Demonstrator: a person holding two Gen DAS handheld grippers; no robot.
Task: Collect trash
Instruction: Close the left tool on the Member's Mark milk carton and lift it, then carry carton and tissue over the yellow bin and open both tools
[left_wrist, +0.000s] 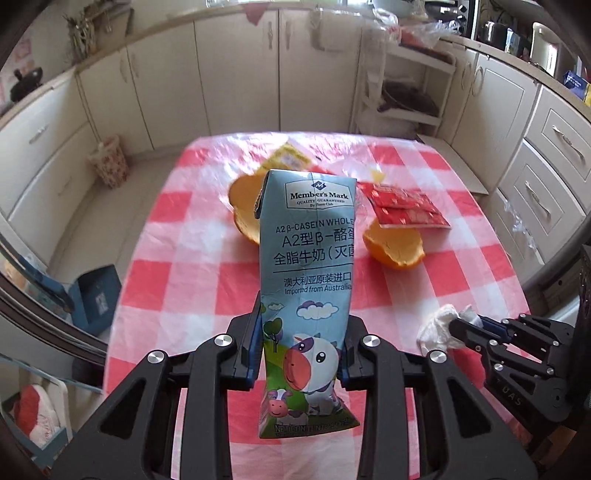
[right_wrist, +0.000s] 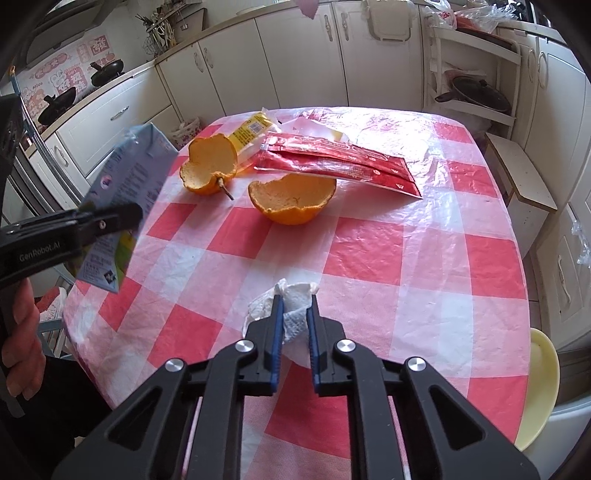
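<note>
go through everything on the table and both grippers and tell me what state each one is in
left gripper: shut on milk carton
milk carton: squashed, lifted off the table
right gripper: shut on paper tissue
paper tissue: crumpled, on the tablecloth
orange peel halves: empty, hollow side up
red packet: flattened, resting on a peel
yellow packet: lying behind the peels

Both claws (left_wrist: 301, 354) (right_wrist: 295, 325) apparently clamped, angled downward
</note>
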